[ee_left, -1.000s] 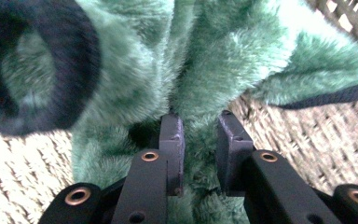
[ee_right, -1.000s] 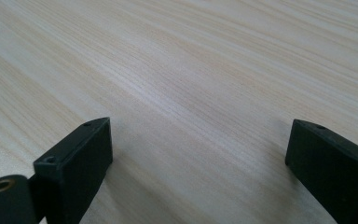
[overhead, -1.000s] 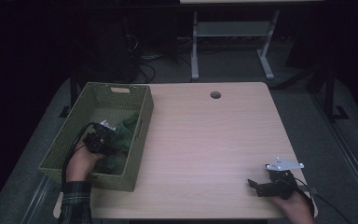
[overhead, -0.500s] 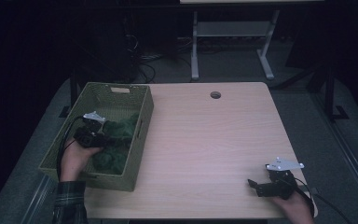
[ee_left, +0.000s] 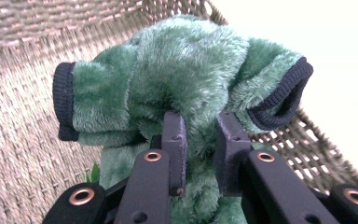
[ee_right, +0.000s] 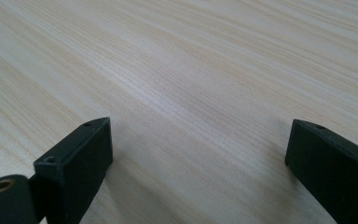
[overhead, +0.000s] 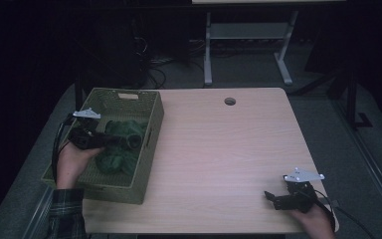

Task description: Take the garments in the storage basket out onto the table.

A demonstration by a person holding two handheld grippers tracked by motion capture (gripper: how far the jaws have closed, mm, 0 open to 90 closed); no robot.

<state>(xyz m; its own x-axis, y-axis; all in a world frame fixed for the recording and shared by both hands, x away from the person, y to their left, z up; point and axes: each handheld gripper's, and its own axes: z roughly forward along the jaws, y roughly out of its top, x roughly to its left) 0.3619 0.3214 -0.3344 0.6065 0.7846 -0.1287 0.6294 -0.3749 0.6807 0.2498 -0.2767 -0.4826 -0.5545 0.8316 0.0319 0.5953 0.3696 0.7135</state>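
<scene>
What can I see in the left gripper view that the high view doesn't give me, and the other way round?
The left gripper view alone shows close detail: the left claw pinching the green fleece garment, whose cuffs are dark and ribbed. The high view alone shows the wooden table, the right claw low over its near corner, jaws spread with nothing between them, and the person's hands. Both show the woven basket and the garment over it.
</scene>
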